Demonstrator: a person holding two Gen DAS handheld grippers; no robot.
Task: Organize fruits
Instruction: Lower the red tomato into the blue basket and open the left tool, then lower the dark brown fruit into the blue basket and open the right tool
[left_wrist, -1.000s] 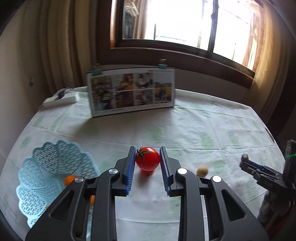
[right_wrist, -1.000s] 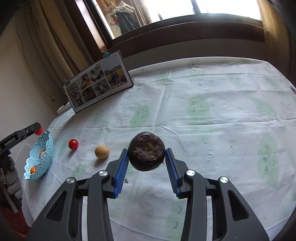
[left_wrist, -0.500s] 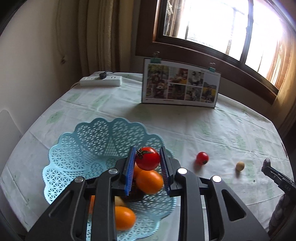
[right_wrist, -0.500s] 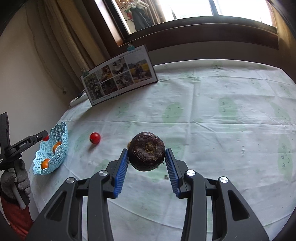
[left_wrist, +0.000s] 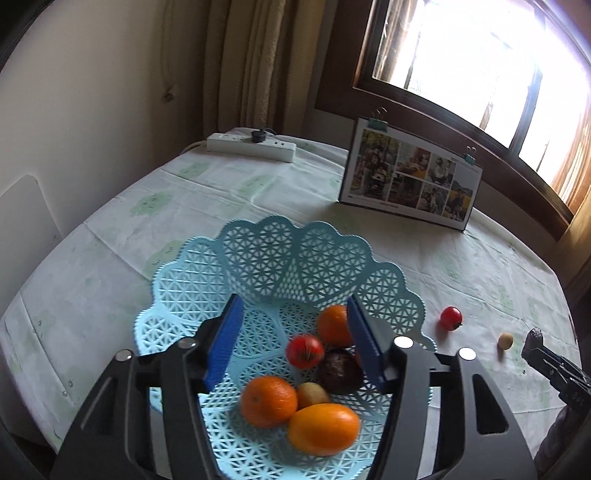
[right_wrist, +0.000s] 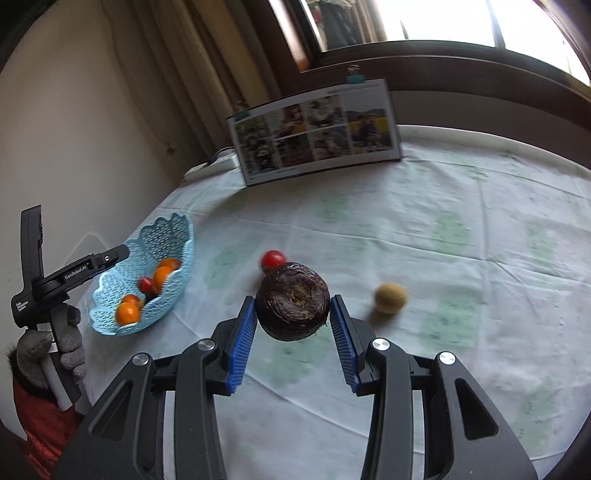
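The left hand-held gripper (left_wrist: 295, 339) hangs with jaws spread wide and empty above the blue basket (left_wrist: 258, 266), which already holds several fruits, a tomato (left_wrist: 304, 350) among them. The right hand-held gripper (right_wrist: 291, 328) clamps a dark round fruit (right_wrist: 292, 301); beyond it on the tabletop (right_wrist: 461, 229), a red tomato (right_wrist: 272, 259) (half hidden) and a small tan fruit (right_wrist: 390, 297) remain loose.

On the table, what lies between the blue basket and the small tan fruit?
One red tomato lies on the cloth between the blue basket and the small tan fruit; otherwise that stretch is bare. The left wrist view shows it best.
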